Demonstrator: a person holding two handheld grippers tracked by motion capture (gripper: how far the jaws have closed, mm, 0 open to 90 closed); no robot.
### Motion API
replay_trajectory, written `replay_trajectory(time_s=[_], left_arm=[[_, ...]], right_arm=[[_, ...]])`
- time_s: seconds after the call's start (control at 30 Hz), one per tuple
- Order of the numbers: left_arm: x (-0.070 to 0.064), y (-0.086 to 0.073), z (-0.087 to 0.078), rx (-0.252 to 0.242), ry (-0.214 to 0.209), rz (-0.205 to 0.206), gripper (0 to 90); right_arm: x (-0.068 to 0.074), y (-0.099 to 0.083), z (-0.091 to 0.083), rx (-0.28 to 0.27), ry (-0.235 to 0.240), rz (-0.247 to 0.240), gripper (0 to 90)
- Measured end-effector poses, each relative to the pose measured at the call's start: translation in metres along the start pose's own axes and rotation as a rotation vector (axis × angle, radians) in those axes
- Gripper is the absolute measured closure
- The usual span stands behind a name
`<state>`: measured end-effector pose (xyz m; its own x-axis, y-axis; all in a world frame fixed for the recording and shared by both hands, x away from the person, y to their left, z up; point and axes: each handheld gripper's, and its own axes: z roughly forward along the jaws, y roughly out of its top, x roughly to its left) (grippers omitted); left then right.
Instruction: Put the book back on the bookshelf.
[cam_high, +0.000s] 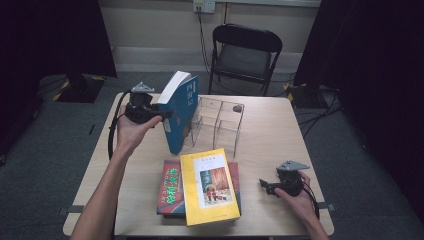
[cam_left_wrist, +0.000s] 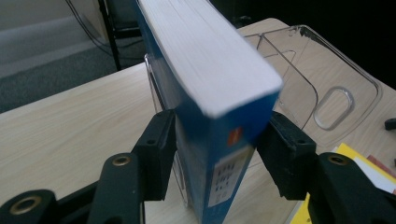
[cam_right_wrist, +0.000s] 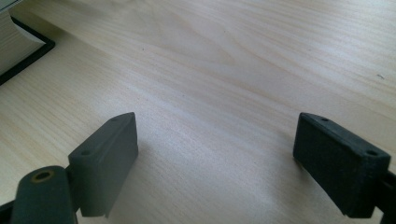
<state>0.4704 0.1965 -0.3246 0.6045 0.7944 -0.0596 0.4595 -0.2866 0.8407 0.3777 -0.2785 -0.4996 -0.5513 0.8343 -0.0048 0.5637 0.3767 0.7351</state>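
My left gripper is clamped across the thick blue book, one jaw on each cover near the spine end. The book stands upright and slightly tilted on the table, right against the clear rack at its 9 o'clock side. In the left gripper view the jaws bite the blue book low and near one end only, so the grip looks off-centre. Risk: the heavy page block pivots or slips out as I move it. Second risk: the book's lower corner catches the clear rack wall and shoves the light rack across the table, or misses the slot. My right gripper rests at 4 o'clock, jaws wide apart, holding nothing, well apart from the rack, so nothing steadies it. The yellow book lies on the red book at 6 o'clock; a dropped book could land on them.
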Motion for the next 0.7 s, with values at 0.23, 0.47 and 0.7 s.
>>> replay_trajectory(time_s=[0.23, 0.47, 0.7], left_arm=[[-0.002, -0.021, 0.007, -0.019, -0.005, 0.008, 52.8], [-0.002, -0.032, 0.004, -0.037, -0.06, -0.024, 56.1], [-0.007, -0.04, 0.002, -0.055, -0.071, -0.075, 60.1]], right_arm=[[0.0, 0.0, 0.0, 0.0, -0.003, 0.002, 13.8], [0.0, 0.0, 0.0, 0.0, -0.003, 0.002, 13.8], [0.0, 0.001, 0.001, 0.0, -0.004, 0.005, 13.8]])
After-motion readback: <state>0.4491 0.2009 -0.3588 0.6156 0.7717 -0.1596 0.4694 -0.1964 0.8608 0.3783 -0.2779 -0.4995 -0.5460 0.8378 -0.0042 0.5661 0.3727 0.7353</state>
